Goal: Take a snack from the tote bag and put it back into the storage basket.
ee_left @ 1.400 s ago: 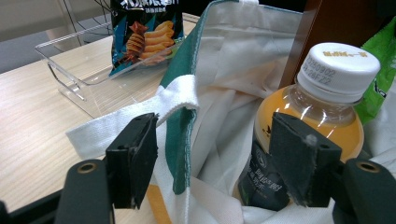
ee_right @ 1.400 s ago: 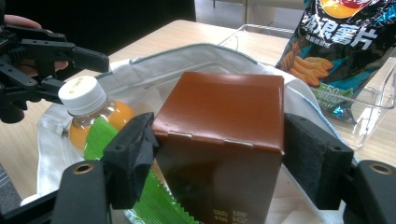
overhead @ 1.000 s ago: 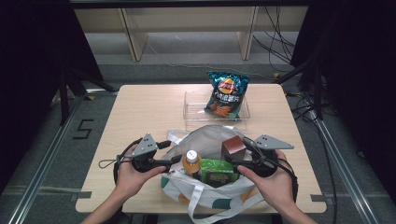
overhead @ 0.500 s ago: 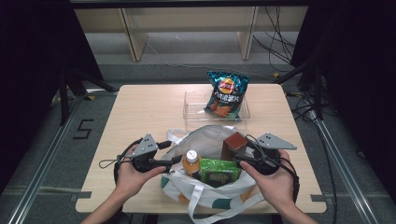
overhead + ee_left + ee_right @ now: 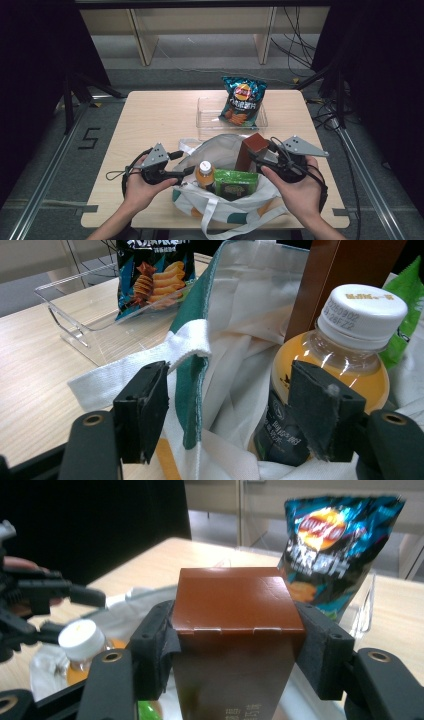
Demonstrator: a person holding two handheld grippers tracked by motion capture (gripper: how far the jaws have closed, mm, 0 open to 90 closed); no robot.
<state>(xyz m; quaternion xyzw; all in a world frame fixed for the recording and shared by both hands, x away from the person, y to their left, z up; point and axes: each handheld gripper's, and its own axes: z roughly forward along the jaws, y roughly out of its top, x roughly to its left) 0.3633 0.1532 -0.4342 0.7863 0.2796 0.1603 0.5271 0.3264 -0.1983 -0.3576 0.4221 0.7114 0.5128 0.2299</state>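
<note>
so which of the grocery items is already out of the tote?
The blue chip bag, standing in the clear tray at the table's far side. The brown box, orange drink bottle and green packet are all in the tote bag.

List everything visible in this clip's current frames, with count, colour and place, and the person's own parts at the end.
tote bag: one, white with green trim, near edge of table, mouth open.
brown carton: one, brown, upright at the bag's mouth, gripped by the right gripper.
juice bottle: one, orange drink, white cap, standing in the bag.
green packet: one, green, in the bag beside the bottle.
chip bag: one, blue, propped in the clear tray.
clear tray: one, transparent, table's far half.
table: one, light wood.
left gripper: black, jaws astride the bag's rim.
right gripper: black, jaws have just closed onto the carton.
</note>
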